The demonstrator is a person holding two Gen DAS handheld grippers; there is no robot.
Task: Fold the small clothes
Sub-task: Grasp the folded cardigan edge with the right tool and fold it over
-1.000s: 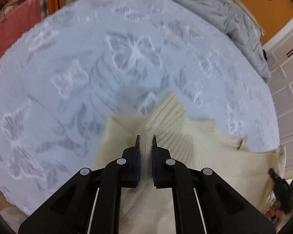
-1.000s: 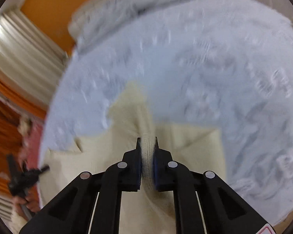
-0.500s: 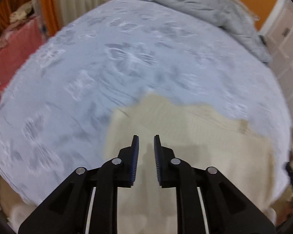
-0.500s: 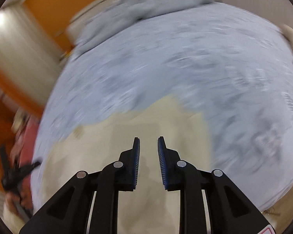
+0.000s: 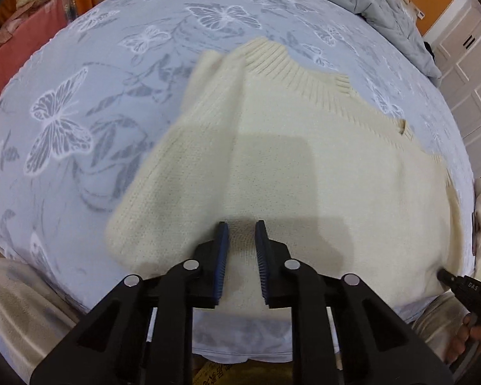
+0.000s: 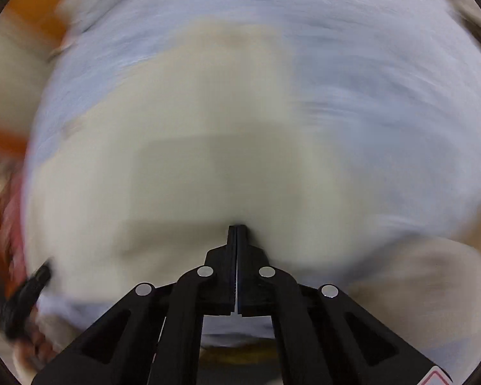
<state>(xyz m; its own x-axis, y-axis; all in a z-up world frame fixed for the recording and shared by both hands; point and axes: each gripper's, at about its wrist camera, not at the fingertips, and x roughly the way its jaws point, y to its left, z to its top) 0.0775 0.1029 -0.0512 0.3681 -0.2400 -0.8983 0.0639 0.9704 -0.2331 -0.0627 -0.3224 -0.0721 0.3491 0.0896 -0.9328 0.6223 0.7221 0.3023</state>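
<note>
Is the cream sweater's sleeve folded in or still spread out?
Folded in. The near sleeve lies across the cream sweater, not out on the butterfly bedspread. The other sleeve: cannot tell.

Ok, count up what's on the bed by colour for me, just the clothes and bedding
Cream: 1, the knit sweater
Blue with butterflies: 1, the bedspread
Grey: 1, the quilt bunched at the far edge
Total: 3
</note>
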